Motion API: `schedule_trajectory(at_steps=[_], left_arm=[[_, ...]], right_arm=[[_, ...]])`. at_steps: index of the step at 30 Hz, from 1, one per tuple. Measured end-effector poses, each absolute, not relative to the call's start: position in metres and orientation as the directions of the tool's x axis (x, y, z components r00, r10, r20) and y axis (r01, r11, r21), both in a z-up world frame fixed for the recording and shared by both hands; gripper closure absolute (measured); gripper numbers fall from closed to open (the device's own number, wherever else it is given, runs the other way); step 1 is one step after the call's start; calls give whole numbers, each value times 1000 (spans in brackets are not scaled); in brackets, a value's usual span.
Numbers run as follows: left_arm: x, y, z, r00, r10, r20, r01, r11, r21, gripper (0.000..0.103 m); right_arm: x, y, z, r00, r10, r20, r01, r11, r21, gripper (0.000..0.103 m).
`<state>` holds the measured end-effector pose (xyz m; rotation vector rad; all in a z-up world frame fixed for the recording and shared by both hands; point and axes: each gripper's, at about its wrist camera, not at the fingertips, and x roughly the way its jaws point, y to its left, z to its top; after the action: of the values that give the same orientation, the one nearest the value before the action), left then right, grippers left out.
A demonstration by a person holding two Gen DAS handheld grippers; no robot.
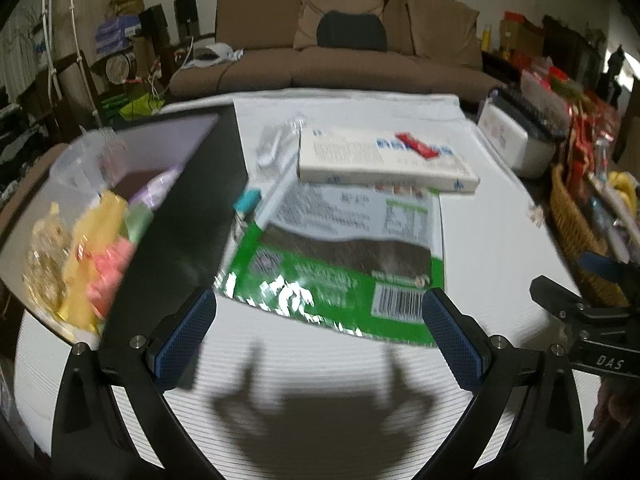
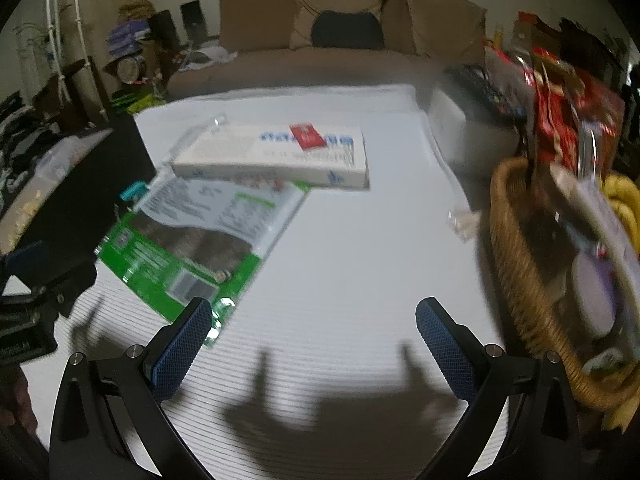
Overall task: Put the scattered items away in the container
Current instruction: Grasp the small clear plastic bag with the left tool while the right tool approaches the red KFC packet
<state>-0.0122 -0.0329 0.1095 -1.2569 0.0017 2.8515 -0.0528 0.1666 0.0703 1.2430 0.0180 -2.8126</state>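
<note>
On the white ribbed tabletop [image 1: 500, 240], toward its left edge, a green snack packet [image 1: 332, 264] lies flat w/ its barcode end nearest the cameras. Resting on the packet's far end is a white box [image 1: 384, 158] w/ blue print and a red patch; behind the box's left end lies a clear plastic wrapper [image 1: 276, 140], contents too blurred to tell. A small teal object [image 1: 248, 202] sits just beside the packet's left edge, where the white surface meets a dark strip [image 1: 192, 216]. Past that strip, at the far left, a clear container [image 1: 76, 152] holds yellow, pink, purple & gold wrapped items. Left gripper [image 1: 320, 336] hovers above the packet's near edge, jaws wide apart, blue pads [image 1: 188, 332] holding nothing; its shadow falls on the tabletop below. Right gripper [image 2: 314, 344] hangs over bare tabletop to the right of the packet, jaws also spread wide, nothing between them, left pad [image 2: 184, 344] overlapping the packet's near corner in view; whether it touches can't be told. At the right edge a wicker basket [image 2: 516, 264] holds mixed goods incl. bananas [image 2: 624, 200], w/ a small crumpled clear scrap [image 2: 464, 220] just beside it on the tabletop. Behind: white appliance [image 1: 508, 136], brown sofa [image 1: 344, 28]. Both views are motion-blurred.
</note>
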Motion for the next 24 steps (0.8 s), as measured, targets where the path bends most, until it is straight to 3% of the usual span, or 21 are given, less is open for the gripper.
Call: schedule_trajectory(at_steps=[7,15,17,19,24], left_arm=[[-22,-40,138,-691,13,-722,-32,-999,13,0],[-50,-33,144,-696,82,-713,-85,-996,-32,0],[-59,-30,143,-698,99,-709,-99,-994,-41,0],[-70,-27,140,-698,121,-706,-115,-992,-56,0],[-112,-21,130,-678,162,-717,-152,-985,-79,0]], right_arm=[[-62,167,104,-679,-99,-727,125,-992,19,0],[-94,172,125,-663,-254,-704,226,-965,136,0],[-108,175,127,-662,-270,-699,244,-960,140,2],[-128,177,127,-653,-283,-702,259,-955,144,13],[-179,178,109,-618,-303,-725,289,-946,149,16]])
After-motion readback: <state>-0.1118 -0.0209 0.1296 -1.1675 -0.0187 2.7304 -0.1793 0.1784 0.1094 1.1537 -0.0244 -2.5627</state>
